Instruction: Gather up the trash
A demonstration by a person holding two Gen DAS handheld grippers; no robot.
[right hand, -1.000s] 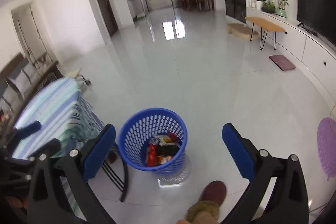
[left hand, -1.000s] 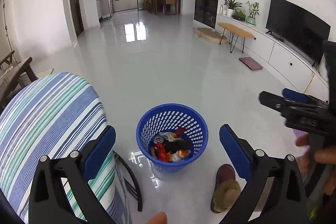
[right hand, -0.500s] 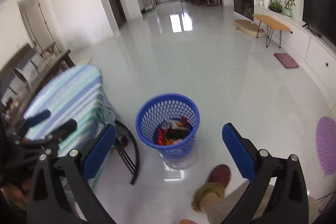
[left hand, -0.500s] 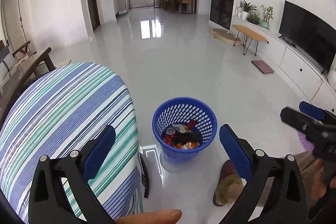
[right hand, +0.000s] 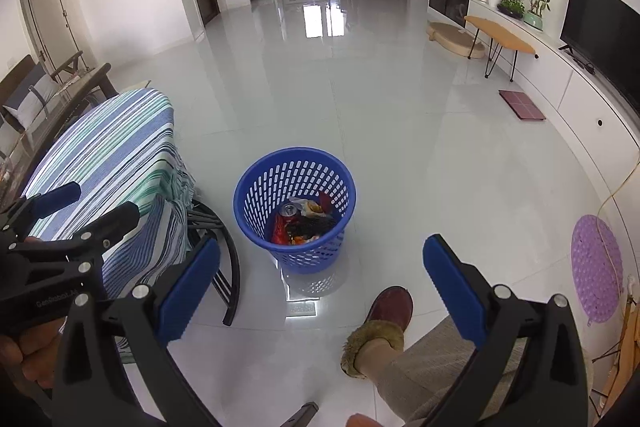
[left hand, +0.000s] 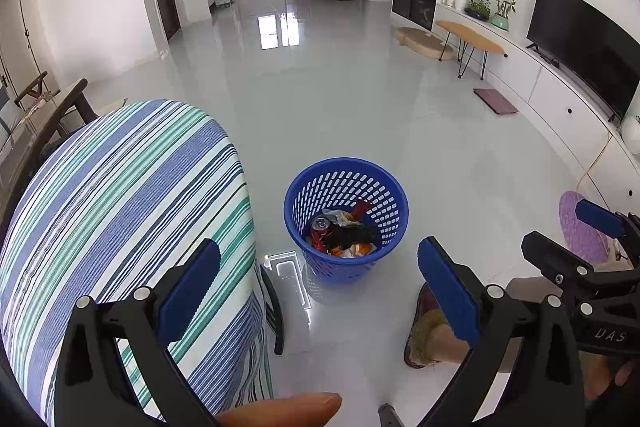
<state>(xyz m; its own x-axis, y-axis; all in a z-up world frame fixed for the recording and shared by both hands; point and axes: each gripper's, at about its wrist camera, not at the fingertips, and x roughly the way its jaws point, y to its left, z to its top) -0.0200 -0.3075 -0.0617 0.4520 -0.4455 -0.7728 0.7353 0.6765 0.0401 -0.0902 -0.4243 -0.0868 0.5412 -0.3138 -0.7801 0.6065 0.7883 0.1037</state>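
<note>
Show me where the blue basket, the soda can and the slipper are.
blue basket (right hand: 256,211), right wrist view, on its perforated wall.
soda can (left hand: 320,223), left wrist view, on its top.
slipper (right hand: 392,307), right wrist view, on its toe.

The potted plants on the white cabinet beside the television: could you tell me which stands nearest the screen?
The thin-stemmed plant in the pale green pot stands nearest the television; the spiky plant in the white pot stands farthest.

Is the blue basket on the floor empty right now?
No, the blue basket holds trash: a drink can, red wrappers and crumpled scraps lie at its bottom.
</note>
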